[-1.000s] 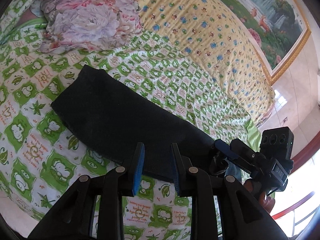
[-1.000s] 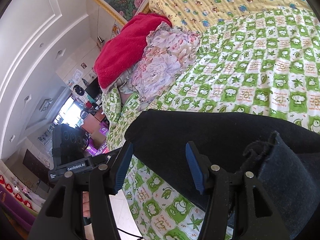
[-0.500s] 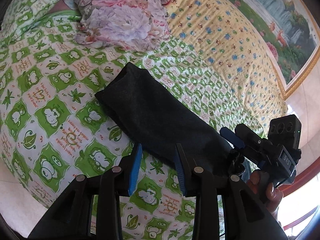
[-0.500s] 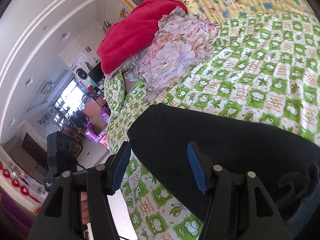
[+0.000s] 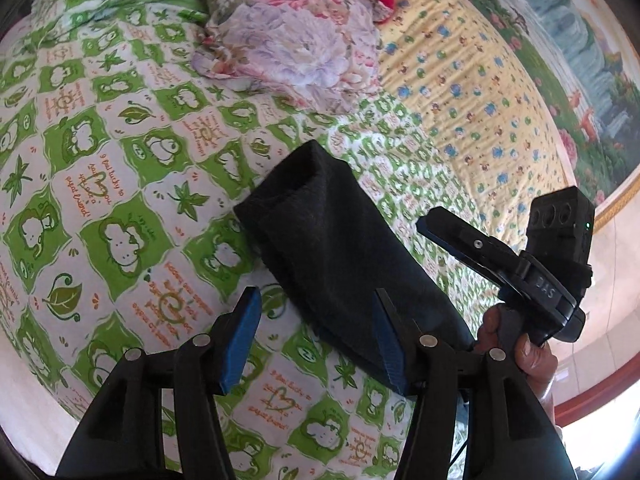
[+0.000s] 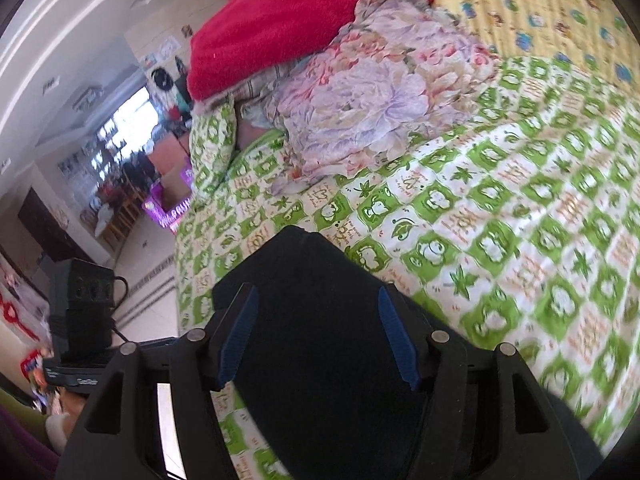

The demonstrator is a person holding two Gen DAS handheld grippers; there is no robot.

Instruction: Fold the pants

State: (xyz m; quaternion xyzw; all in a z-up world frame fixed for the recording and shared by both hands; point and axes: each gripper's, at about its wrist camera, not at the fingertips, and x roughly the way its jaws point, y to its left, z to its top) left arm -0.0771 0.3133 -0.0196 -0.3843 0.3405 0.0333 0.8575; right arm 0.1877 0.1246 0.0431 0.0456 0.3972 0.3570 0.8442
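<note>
in the left wrist view the left gripper [image 5: 316, 334] stood wide open and empty over the near edge of the black pants [image 5: 340, 248], which lay in a long narrow band on the green checked bedsheet [image 5: 120, 184], long axis running from near right to a blunt end at far left, toward the floral cloth [image 5: 296, 40]. in the right wrist view the right gripper [image 6: 318, 330] was also open, holding nothing, above the pants [image 6: 320, 344], their end pointing far toward the red blanket [image 6: 288, 20]; the lengthwise fold looked done, so the next move likely called for pinching one end and carrying it over the other.
</note>
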